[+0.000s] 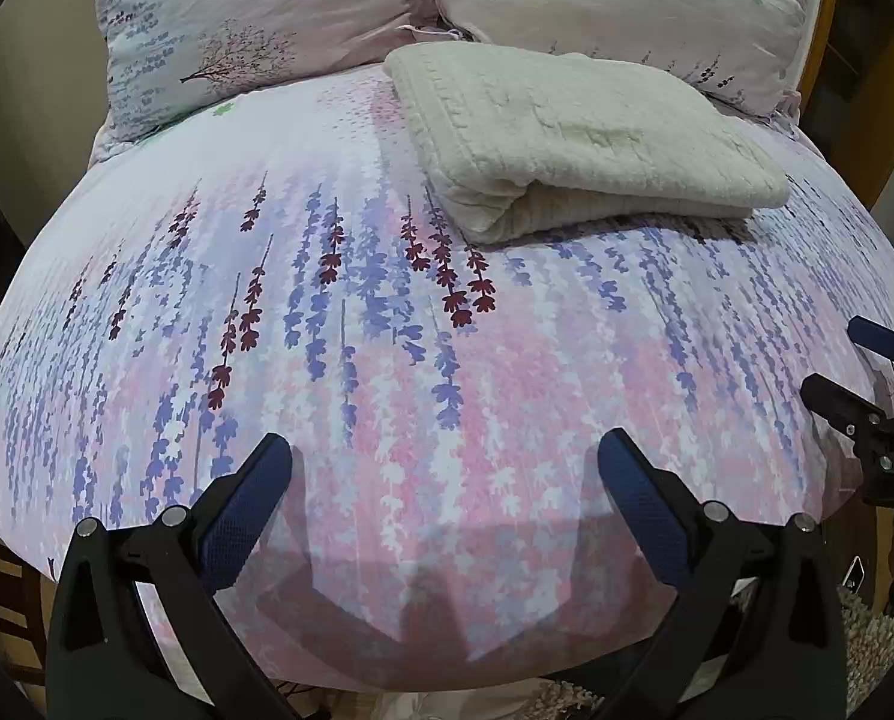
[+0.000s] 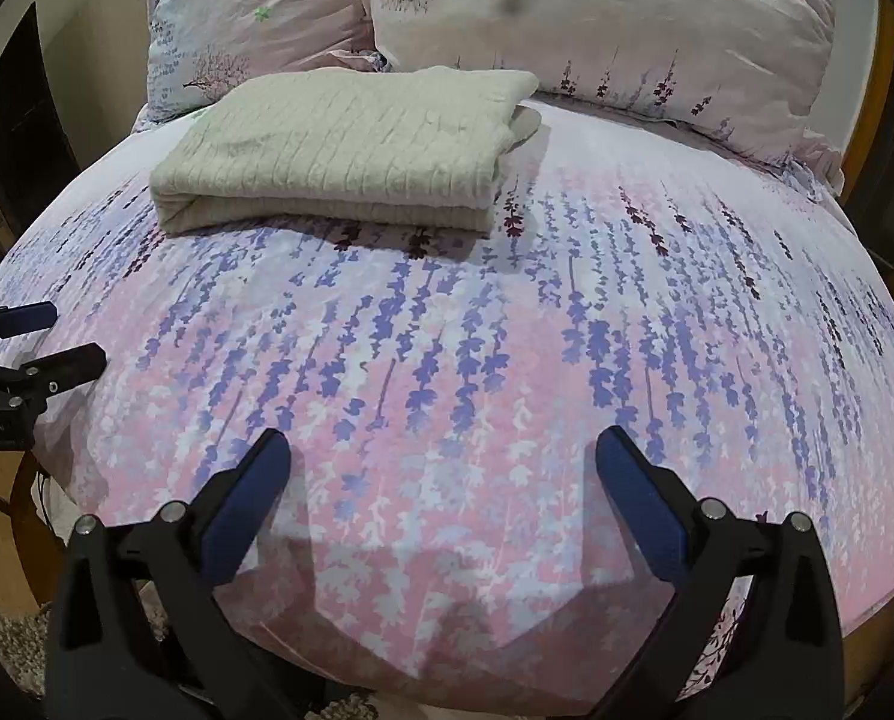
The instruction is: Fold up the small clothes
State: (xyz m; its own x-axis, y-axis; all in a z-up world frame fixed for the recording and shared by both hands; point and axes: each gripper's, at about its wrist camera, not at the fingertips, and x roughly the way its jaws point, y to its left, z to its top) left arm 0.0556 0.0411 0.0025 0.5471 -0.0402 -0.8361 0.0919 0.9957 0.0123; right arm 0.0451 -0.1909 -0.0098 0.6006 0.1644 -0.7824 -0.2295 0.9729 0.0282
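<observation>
Cream cable-knit garment (image 1: 573, 138), folded into a thick rectangle, lies on the bed (image 1: 387, 360) at its far end, just in front of the two pillows. Folded edge faces the cameras; layers visible along that near side. In the right wrist view a flap of the same knit pokes out at the garment's far right corner.

Bed cover: pink and lilac print with hanging purple and dark red flower sprays. Flat, few wrinkles. Near half of the cover carries nothing but gripper shadows.

Pillows: left pillow (image 1: 255, 30) and right pillow (image 1: 627, 6) in matching pale floral cases, standing side by side against the headboard end, touching each other.

Left gripper (image 1: 444, 459): jaws spread wide, blue pads facing inward, nothing between them. It hangs over the near edge of the bed, pointed down at the cover, well apart from the garment.

Right gripper (image 2: 444, 459): jaws likewise at full spread, empty, over the near edge of the bed, well apart from the garment. Also seen at the right border of the left wrist view, fingers apart.

Both grippers side by side, neither touching cloth. Shaggy pale rug (image 1: 867, 630) shows below the bed's near right corner. Wooden bed frame visible at the far right.
</observation>
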